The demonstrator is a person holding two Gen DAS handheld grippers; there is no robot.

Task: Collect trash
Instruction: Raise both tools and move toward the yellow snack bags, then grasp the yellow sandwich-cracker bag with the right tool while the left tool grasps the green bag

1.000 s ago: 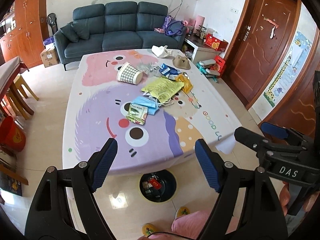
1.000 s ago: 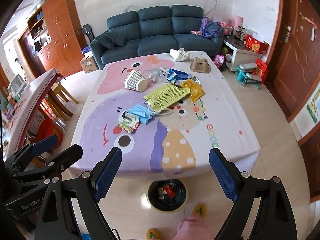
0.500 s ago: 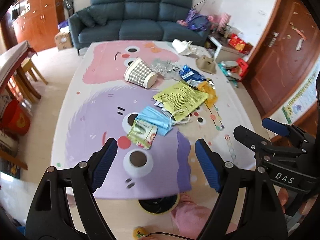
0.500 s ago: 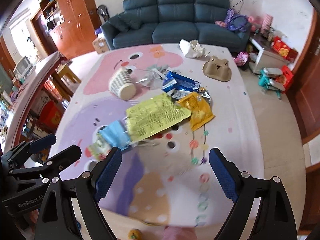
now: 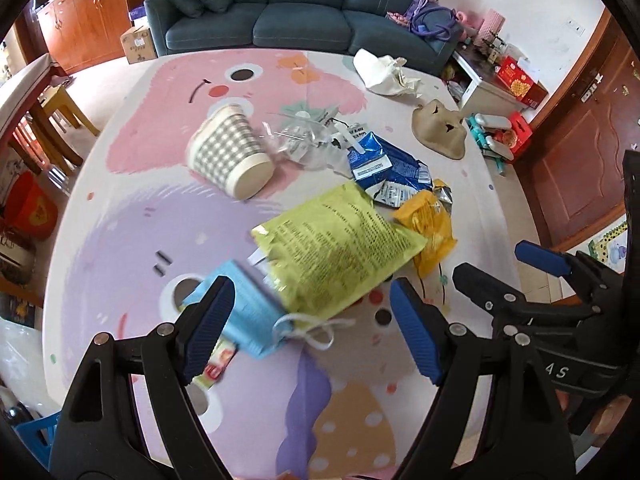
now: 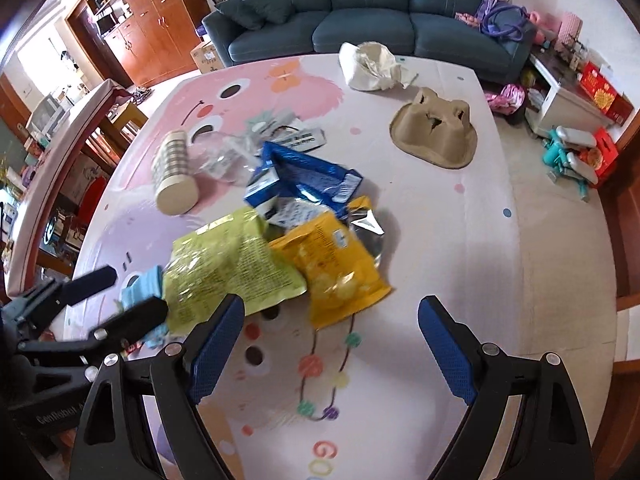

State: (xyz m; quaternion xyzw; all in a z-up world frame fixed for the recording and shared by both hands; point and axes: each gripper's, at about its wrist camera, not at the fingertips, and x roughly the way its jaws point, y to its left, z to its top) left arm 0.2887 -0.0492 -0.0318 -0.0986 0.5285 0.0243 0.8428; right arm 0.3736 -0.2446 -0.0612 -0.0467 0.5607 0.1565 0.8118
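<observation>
Trash lies on the cartoon tablecloth (image 5: 120, 216): a yellow-green snack bag (image 5: 336, 248) (image 6: 228, 268), an orange snack bag (image 5: 430, 228) (image 6: 336, 268), a blue wrapper (image 5: 384, 164) (image 6: 308, 180), a blue face mask (image 5: 248, 312), a checked paper cup (image 5: 232, 156) (image 6: 174, 172) on its side, and clear plastic (image 5: 304, 140). My left gripper (image 5: 310, 328) is open above the mask and the green bag. My right gripper (image 6: 332, 352) is open just before the orange bag. Both are empty.
A brown paper cup carrier (image 6: 436, 136) and a white crumpled bag (image 6: 370, 66) lie at the table's far side. A dark sofa (image 5: 304, 12) stands behind. A wooden table (image 5: 24, 92) is at the left, a door (image 5: 588, 160) at the right.
Both grippers have moved forward and down over the table, from beyond its near edge to close above the trash pile. The floor bin has left view. Both jaws stay open.
</observation>
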